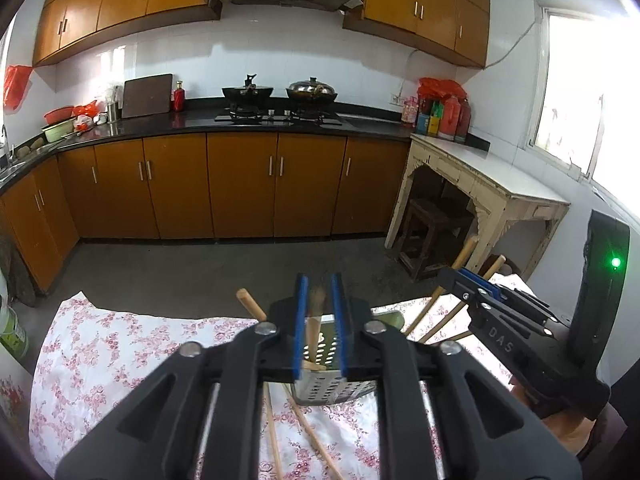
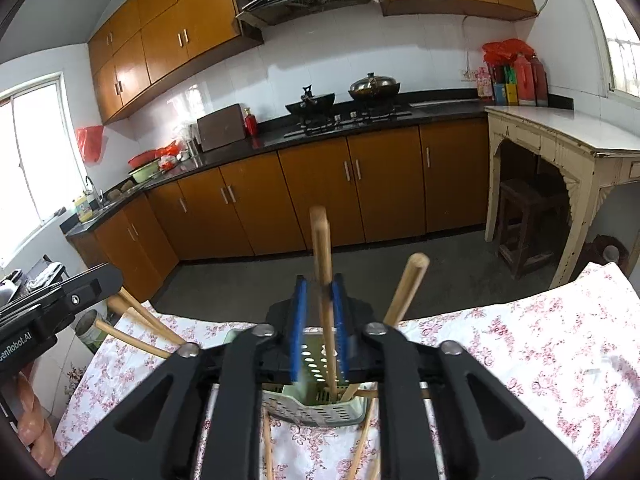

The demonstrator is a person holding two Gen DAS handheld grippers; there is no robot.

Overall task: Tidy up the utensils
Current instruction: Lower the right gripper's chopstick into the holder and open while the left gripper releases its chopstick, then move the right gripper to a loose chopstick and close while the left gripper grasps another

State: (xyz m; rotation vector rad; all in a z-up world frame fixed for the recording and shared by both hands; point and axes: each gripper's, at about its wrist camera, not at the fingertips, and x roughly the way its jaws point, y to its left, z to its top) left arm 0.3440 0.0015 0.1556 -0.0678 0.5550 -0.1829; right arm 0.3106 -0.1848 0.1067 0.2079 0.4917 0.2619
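Orange-brown kitchen cabinets and a black countertop fill the background, and up front we've got a table under a white cloth with pink flowers, where all the action is. Sitting near the middle of that cloth, back from its far edge, is the perforated metal utensil holder with a green liner, already bristling with wooden handles. Now look at the right gripper: its blue-padded jaws are nearly closed, pinching a long wooden utensil handle held upright, lower end down inside the holder. Looks to me like a drop-in under way! The left gripper hovers right over the holder too, jaws narrowly parted with a blurred brownish handle between the pads; whether it's truly gripping, I can't tell. More thin wooden sticks lie flat on the cloth at the near edge, below the holder, waiting their turn. To finish this well, I'd say keep that handle vertical, lower until the tip rests on the bottom, then open gently so nothing tips the holder. Watch the leaning handle just beside the right jaw; knocking it could spill the lot.
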